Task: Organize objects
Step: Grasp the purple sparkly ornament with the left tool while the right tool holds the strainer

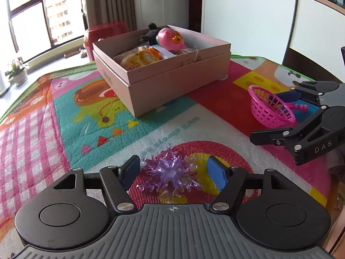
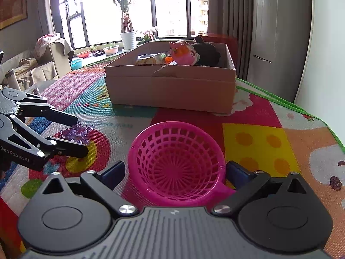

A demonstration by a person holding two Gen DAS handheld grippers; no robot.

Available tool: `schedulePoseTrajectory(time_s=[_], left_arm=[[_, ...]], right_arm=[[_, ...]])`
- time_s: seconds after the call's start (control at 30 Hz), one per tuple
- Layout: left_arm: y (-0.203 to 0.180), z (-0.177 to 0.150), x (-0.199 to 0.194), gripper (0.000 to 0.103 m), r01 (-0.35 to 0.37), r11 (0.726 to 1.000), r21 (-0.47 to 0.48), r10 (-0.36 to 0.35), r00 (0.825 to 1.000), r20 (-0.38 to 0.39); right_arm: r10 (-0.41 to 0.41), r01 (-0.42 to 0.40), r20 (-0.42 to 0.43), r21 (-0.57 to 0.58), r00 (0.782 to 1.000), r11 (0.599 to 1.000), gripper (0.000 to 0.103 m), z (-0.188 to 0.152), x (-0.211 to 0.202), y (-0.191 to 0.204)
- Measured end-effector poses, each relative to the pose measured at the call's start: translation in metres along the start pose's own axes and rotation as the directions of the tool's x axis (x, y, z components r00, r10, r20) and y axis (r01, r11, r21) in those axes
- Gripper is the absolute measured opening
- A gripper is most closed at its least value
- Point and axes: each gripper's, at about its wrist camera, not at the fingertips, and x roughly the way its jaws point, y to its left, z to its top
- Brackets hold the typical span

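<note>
Left wrist: left gripper [image 1: 173, 171] straddles purple crystal [image 1: 170, 172] on mat [image 1: 64, 112], pads apparently not pressing. Spiky, brittle, light; pinch core. Right gripper [image 2: 175, 172] spread wide around basket [image 2: 176, 161], unclamped.

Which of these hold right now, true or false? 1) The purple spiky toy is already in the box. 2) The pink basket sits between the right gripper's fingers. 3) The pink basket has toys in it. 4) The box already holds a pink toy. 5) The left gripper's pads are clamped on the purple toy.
1) False. The purple spiky toy lies on the mat, between the left gripper's fingers.
2) True. The pink basket sits between the right gripper's wide-open fingers.
3) False. The basket is empty.
4) True. A pink toy lies in the box with other items.
5) False. Its right pad stands clear of the toy.
</note>
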Motion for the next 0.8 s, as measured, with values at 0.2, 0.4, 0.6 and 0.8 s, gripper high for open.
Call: schedulePoseTrajectory(time_s=[0.2,0.4,0.6,0.8], left_arm=[[-0.006,-0.007,-0.007,0.058,-0.03,0.999,-0.036,0.031,0.999,0.021],[-0.011,-0.015,-0.015,0.058,-0.067,0.994,-0.087,0.07,0.997,0.042],[-0.02,-0.028,-0.037,0.058,-0.042,0.99,-0.132,0.046,0.999,0.028],[-0.022,-0.018,-0.076,0.058,-0.034,0.984,-0.177,0.055,0.992,0.117]], right_arm=[[-0.017,0.017,0.0,-0.007,1.0,1.0,0.094,0.0,-0.001,0.001],[-0.01,0.009,-0.013,-0.029,1.0,1.0,0.081,0.001,-0.014,0.008],[-0.002,0.006,0.048,-0.091,0.999,0.996,0.081,0.006,-0.053,0.015],[0.049,-0.041,0.11,-0.079,0.993,0.996,0.081,0.022,-0.093,0.008]])
